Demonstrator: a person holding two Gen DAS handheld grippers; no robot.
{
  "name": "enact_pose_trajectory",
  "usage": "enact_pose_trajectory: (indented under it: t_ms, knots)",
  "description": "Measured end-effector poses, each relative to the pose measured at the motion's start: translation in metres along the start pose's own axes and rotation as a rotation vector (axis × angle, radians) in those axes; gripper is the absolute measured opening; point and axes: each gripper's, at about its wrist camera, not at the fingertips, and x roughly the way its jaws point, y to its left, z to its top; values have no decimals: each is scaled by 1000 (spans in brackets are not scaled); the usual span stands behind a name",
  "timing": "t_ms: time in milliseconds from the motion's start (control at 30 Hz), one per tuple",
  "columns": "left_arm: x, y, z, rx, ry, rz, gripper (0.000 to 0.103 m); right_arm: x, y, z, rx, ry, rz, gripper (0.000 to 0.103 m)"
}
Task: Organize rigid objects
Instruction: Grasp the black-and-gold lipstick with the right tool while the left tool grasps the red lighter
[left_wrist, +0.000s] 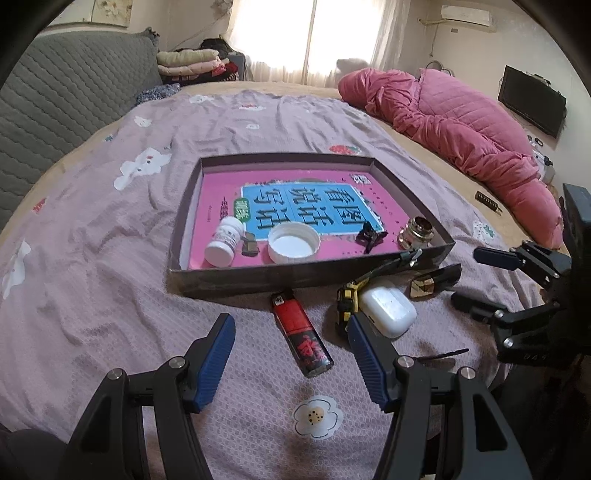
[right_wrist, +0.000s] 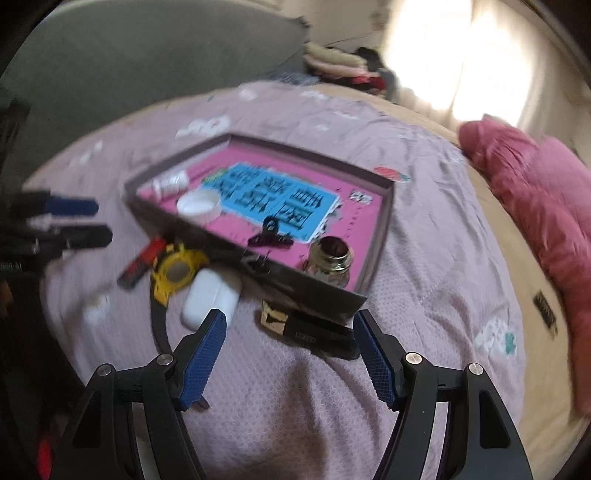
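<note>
As we held both grippers wide and empty, the black-and-gold lipstick (right_wrist: 306, 326) lay crosswise at twelve o'clock of the right gripper (right_wrist: 290, 349), the nearer one; the left gripper (left_wrist: 291, 354) straddled the red lighter (left_wrist: 301, 334).

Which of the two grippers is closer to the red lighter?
Left. The lighter lies between the open jaws of the left gripper. The right gripper is off to the side, over the black-and-gold item.

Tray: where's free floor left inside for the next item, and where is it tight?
Free: the tray's far half, over the blue title panel up to the back wall. Crowded: the near wall, lined by white bottle, white cap, black clip and brass fitting; only narrow gaps between them.
</note>
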Motion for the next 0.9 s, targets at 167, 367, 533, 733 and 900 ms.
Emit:
enact_pose_trajectory:
  t_ms: [167,367,533,733,900]
  knots:
    - [13,0,-2,-18,47,-24,63,23,10,-2,-97,79,-8,73]
    - [23,3,-6,-32,90,-22,63,40,15,0,-179,113,-37,73]
    - [28,4,-7,-35,105,-25,63,54,11,3,-213,141,-15,67]
    - [32,3,-8,-30,117,-25,63,70,4,6,-213,199,65,59]
    - [36,3,-9,-28,131,-20,63,76,-14,9,-108,256,133,54]
